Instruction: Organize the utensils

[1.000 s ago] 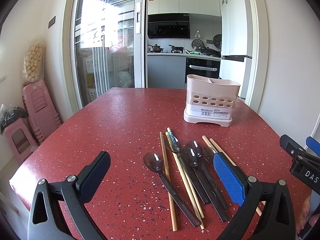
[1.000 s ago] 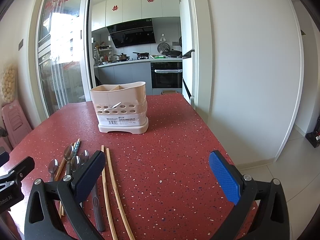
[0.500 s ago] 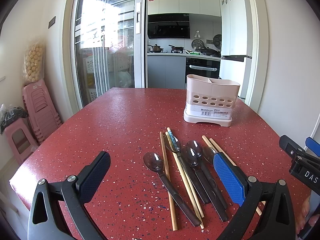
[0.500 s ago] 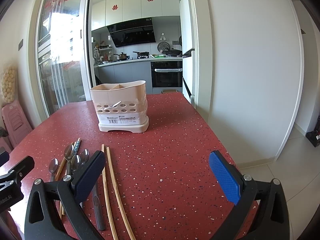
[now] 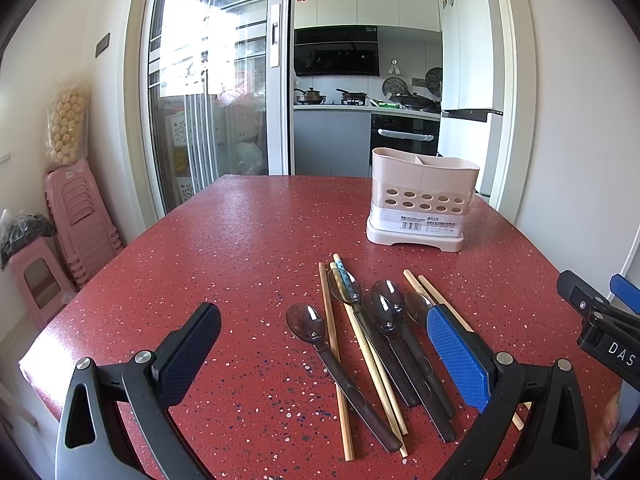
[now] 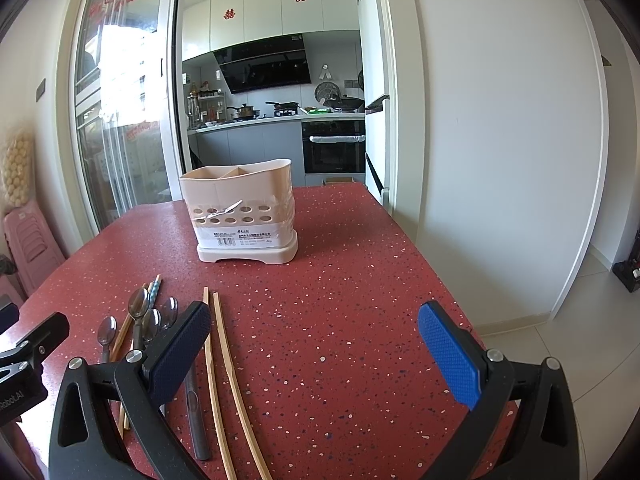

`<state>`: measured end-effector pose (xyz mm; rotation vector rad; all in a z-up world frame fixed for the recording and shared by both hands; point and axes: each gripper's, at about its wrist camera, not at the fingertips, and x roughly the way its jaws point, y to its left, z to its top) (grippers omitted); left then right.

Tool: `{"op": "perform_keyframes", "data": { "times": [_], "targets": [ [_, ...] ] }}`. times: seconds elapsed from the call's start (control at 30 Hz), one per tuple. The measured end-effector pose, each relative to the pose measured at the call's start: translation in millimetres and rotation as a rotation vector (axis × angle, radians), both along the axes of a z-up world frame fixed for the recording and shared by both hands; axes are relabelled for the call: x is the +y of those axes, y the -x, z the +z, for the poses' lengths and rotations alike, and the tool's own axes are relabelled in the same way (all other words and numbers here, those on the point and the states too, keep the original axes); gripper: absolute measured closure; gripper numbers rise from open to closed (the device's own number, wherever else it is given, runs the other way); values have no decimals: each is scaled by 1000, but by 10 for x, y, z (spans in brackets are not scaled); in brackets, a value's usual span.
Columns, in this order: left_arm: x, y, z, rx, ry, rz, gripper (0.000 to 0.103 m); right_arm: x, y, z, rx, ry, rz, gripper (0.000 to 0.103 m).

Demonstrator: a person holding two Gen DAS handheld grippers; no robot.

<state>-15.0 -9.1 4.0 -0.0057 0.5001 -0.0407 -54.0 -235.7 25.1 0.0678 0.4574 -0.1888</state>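
Note:
Several dark translucent spoons (image 5: 384, 312) and wooden chopsticks (image 5: 334, 344) lie side by side on the red speckled table (image 5: 240, 248). A beige two-compartment utensil holder (image 5: 420, 200) stands farther back; it also shows in the right wrist view (image 6: 244, 212). My left gripper (image 5: 324, 352) is open and empty, held above the near ends of the spoons. My right gripper (image 6: 312, 348) is open and empty, to the right of the spoons (image 6: 140, 316), with two chopsticks (image 6: 218, 360) by its left finger.
Stacked pink stools (image 5: 80, 220) stand left of the table by a sliding glass door (image 5: 208, 92). A white wall (image 6: 500, 140) runs close along the table's right edge. The kitchen (image 5: 360, 100) lies beyond.

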Motion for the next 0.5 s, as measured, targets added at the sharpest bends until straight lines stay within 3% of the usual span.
{"op": "perform_keyframes", "data": {
  "times": [0.5],
  "targets": [
    [0,-1,-3,2,-2,1,0,3,-9,-9,5,-7,0,0]
  ]
}}
